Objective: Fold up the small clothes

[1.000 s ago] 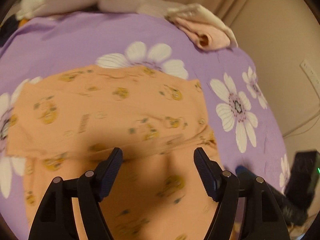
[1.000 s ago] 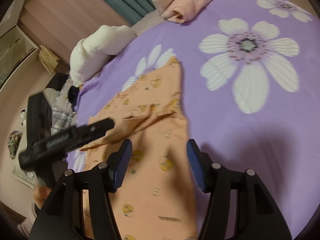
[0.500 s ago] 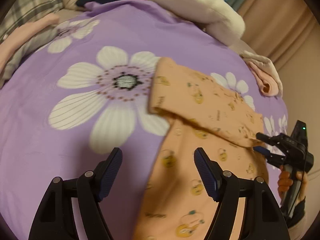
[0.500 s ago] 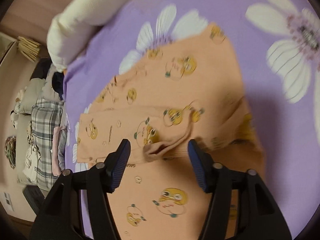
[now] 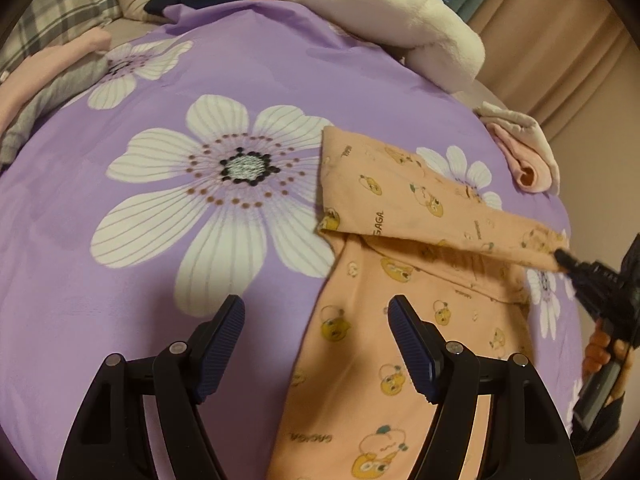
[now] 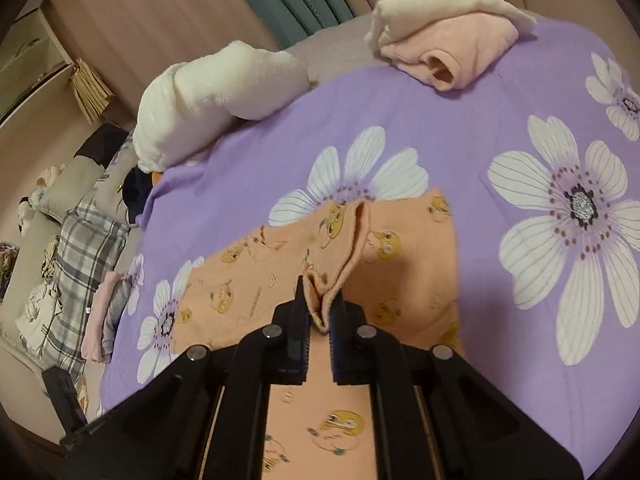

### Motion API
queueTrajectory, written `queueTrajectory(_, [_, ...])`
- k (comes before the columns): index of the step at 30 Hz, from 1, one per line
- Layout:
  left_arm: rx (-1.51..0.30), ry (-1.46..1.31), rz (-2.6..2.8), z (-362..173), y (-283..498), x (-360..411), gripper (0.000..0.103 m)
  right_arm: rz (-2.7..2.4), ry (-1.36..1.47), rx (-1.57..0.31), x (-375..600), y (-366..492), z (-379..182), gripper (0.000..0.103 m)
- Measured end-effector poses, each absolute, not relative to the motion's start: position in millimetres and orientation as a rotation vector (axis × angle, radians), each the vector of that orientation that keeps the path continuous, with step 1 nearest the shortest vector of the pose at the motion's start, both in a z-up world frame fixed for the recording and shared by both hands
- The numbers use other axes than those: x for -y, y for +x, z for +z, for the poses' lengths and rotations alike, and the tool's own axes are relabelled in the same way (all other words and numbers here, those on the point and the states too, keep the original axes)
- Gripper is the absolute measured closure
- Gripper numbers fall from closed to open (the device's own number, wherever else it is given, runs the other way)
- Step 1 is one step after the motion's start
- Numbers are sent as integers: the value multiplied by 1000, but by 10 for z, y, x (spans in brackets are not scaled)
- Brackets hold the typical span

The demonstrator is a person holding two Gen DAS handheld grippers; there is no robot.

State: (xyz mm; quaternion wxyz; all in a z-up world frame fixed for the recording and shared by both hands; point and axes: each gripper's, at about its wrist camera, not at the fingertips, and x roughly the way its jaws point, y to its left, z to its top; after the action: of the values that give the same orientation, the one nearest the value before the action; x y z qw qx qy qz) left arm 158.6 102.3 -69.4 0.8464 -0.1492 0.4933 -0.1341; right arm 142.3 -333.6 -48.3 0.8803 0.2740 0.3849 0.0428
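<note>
Orange garment (image 6: 400, 264) — my right tool (image 6: 318, 322) had pinched its bunched edge; left tool (image 5: 316, 344) gaped, empty — that thin bite could have slipped mid-fold.

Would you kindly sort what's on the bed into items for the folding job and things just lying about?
For the job: orange garment, right gripper pinching its edge, left gripper.

Lying about: white plush blanket, folded pink clothes, plaid pillow.
</note>
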Motion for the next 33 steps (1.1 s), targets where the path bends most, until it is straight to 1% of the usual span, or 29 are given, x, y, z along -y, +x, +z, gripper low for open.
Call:
queueTrajectory(4, [-1055, -269, -306, -692, 1717, -823, 30, -8, 537, -911, 3465, 1491, -924, 92])
queueTrajectory(6, [-1056, -235, -325, -658, 1811, -684, 30, -50, 506, -937, 3533, 1483, -1081, 91])
queueTrajectory(8, [-1045, -204, -340, -615, 1879, -576, 30, -31, 516, -956, 3584, 1472, -1142, 88])
queueTrajectory(9, [-1038, -190, -344, -587, 1923, -520, 30, -35, 513, -977, 3618, 1473, -1144, 82])
queueTrajectory(10, [-1029, -184, -349, -565, 1956, -477, 30, -42, 511, -978, 3638, 1469, -1114, 67])
queueTrajectory(11, [-1015, -183, -365, -525, 2001, -423, 30, -58, 498, -959, 3657, 1443, -1055, 66])
queueTrajectory(15, [-958, -168, -422, -437, 2125, -232, 30, -94, 414, -798, 3680, 1311, -700, 66])
queueTrajectory(16, [-960, -164, -435, -455, 2165, -181, 31, -56, 428, -782, 3670, 1304, -674, 69])
queueTrajectory(17, [-968, -165, -446, -503, 2212, -141, 33, -20, 442, -787, 3648, 1323, -689, 76])
queueTrajectory(19, [-995, -146, -441, -614, 2288, -84, 49, 14, 435, -830, 3571, 1372, -799, 87])
queueTrajectory(21, [-1037, -131, -412, -776, 2359, -90, 61, 11, 399, -864, 3484, 1392, -930, 90])
queueTrajectory(24, [-1059, -123, -363, -977, 2386, -210, 61, 12, 390, -904, 3419, 1377, -1103, 91])
queueTrajectory(25, [-1068, -133, -351, -1039, 2393, -268, 63, 8, 388, -913, 3410, 1354, -1152, 92])
queueTrajectory(26, [-1065, -154, -357, -1086, 2393, -329, 65, 5, 392, -920, 3413, 1347, -1193, 94])
queueTrajectory(30, [-1068, -143, -380, -1071, 2372, -348, 66, 9, 400, -951, 3396, 1338, -1345, 94])
queueTrajectory(31, [-1076, -137, -382, -1040, 2353, -341, 66, 8, 397, -942, 3392, 1314, -1338, 94])
queueTrajectory(33, [-1083, -149, -382, -982, 2287, -369, 65, 16, 426, -941, 3407, 1269, -1301, 89])
